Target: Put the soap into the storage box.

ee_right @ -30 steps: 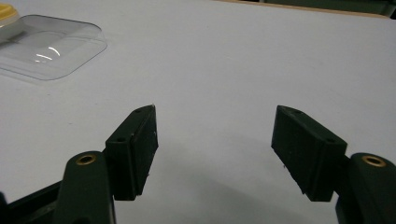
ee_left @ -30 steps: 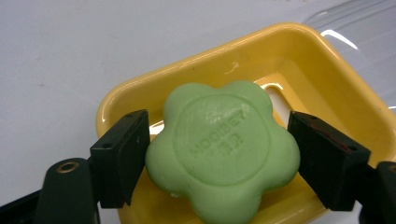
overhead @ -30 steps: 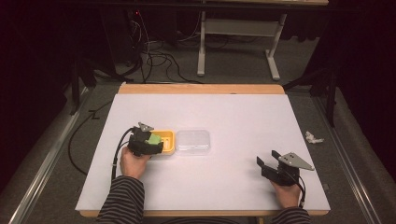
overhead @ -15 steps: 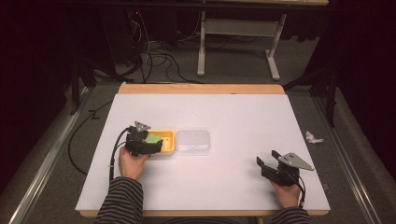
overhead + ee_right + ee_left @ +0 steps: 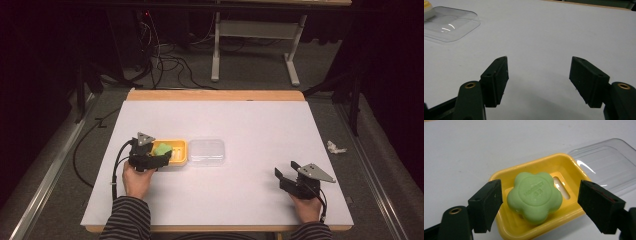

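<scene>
Nearest the person, the right tongs [image 5: 289,177] hover spread and holding nothing over bare white tabletop [image 5: 260,130], well apart from everything else. Farther in, the left tongs [image 5: 537,200] are spread wide around a green flower-shaped soap [image 5: 534,196], with gaps on both sides, so they are not pinching it. The soap sits in a yellow dish [image 5: 571,165], slightly raised on its slotted floor. A clear lid [image 5: 605,162] lies just beside the dish, on its far side from the left tongs.

Likely risks: the soap looks smooth and rounded, so jaws closing off-centre may squeeze it out sideways. A jaw may also catch the dish rim and drag or tip the light dish, or knock it against the lid.

Count: one soap, one dish, one lid, two tongs.
</scene>
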### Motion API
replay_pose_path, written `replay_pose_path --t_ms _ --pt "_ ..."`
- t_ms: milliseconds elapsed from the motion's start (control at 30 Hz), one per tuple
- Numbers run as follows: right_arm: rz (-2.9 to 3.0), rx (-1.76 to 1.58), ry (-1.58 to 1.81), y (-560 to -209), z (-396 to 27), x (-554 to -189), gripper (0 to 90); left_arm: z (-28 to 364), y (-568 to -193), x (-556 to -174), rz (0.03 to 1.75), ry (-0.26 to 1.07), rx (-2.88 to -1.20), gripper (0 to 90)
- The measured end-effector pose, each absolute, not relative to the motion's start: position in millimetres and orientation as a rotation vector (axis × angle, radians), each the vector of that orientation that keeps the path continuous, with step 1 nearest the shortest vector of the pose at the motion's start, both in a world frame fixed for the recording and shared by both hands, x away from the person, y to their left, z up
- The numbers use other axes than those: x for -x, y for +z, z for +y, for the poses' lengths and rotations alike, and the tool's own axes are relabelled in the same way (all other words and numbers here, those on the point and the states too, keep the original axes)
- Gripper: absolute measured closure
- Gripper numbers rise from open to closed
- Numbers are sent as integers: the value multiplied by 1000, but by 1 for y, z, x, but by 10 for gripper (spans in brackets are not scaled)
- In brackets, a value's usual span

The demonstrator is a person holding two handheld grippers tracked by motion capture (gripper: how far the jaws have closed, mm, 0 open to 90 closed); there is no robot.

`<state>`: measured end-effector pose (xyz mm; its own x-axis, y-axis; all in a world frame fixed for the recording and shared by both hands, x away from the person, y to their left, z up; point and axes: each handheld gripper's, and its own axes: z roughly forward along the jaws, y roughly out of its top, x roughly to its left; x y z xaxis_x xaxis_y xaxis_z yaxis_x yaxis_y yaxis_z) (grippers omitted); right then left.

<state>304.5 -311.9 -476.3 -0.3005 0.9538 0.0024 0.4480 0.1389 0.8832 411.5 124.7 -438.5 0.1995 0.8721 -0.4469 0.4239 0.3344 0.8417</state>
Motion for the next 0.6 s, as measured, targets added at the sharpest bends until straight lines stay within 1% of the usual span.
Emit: replay_pose_path --t_ms 600 --pt "1826 -1338 1105 -476 -312 -304 319 129 -422 -382 1358 449 -1256 199"
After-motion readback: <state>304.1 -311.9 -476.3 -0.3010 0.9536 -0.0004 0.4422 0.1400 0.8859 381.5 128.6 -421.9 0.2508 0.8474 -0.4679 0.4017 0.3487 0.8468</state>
